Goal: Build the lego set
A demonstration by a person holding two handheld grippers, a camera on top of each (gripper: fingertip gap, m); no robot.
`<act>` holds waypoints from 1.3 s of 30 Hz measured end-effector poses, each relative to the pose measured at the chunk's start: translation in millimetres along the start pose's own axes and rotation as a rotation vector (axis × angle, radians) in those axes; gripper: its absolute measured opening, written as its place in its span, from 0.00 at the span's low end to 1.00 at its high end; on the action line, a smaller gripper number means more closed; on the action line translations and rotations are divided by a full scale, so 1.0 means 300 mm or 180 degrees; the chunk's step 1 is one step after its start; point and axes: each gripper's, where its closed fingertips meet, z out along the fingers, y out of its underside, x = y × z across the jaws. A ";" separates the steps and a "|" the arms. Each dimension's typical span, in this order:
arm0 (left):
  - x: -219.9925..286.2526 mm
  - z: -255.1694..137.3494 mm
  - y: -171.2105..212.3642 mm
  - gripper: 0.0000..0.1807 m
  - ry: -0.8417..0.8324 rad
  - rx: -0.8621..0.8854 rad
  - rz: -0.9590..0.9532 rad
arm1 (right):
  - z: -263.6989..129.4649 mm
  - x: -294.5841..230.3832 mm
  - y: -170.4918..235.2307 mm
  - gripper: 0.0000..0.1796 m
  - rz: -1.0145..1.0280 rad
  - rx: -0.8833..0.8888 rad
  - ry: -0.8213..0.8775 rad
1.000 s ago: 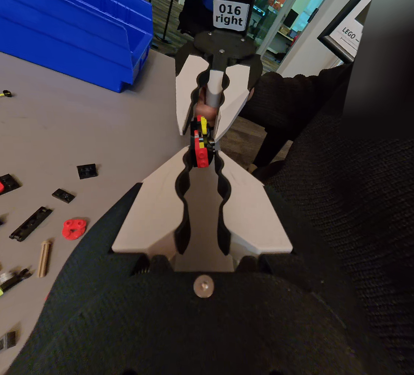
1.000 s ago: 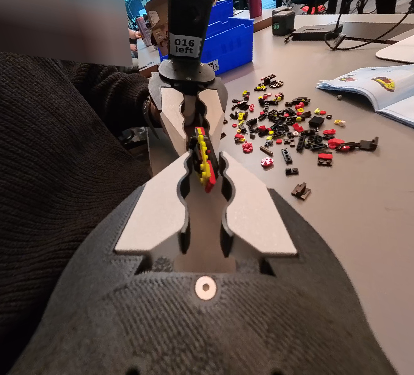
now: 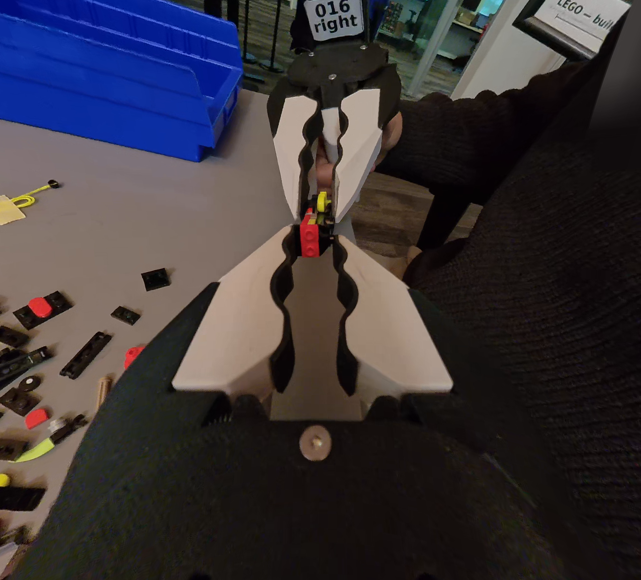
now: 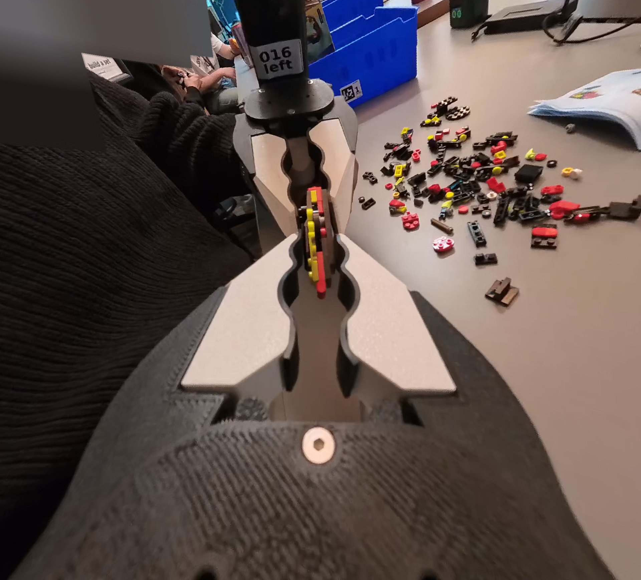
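A small red, yellow and black lego assembly (image 3: 309, 239) is held in the air between my two grippers, which face each other tip to tip. My left gripper (image 3: 314, 234) is shut on its red end. My right gripper (image 4: 318, 239) is shut on the other end, where yellow and red plates (image 4: 314, 251) show edge-on between the fingers. In the left wrist view the right gripper (image 3: 317, 215) comes from the far side. In the right wrist view the left gripper (image 4: 314, 216) does the same. The middle of the assembly is hidden by the fingers.
Many loose lego pieces (image 4: 485, 182) lie on the grey table (image 4: 520, 338), some also in the left wrist view (image 3: 41, 310). Blue bins (image 3: 104, 78) (image 4: 367, 53) stand at the back. An instruction booklet (image 4: 596, 105) lies far right. A person's black sleeve (image 3: 451, 140) is close by. The grippers are tip to tip, or close to it.
Both grippers stay clamped on the assembly. The pair has shifted only slightly over the table edge, and the assembly looks a little turned.
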 end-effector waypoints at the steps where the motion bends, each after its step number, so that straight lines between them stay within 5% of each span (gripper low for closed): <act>1: 0.001 -0.001 -0.003 0.09 0.0002 0.0010 -0.0001 | 0.000 -0.002 -0.003 0.09 -0.0021 0.0003 0.0014; 18: -0.007 -0.025 -0.021 0.16 -0.0314 0.0260 -0.0213 | 0.018 -0.034 -0.066 0.08 -0.0046 0.0289 -0.0230; 39: -0.074 -0.237 -0.014 0.29 -0.0986 0.0861 -0.0862 | 0.158 -0.001 -0.110 0.08 -0.0147 0.0213 -0.0579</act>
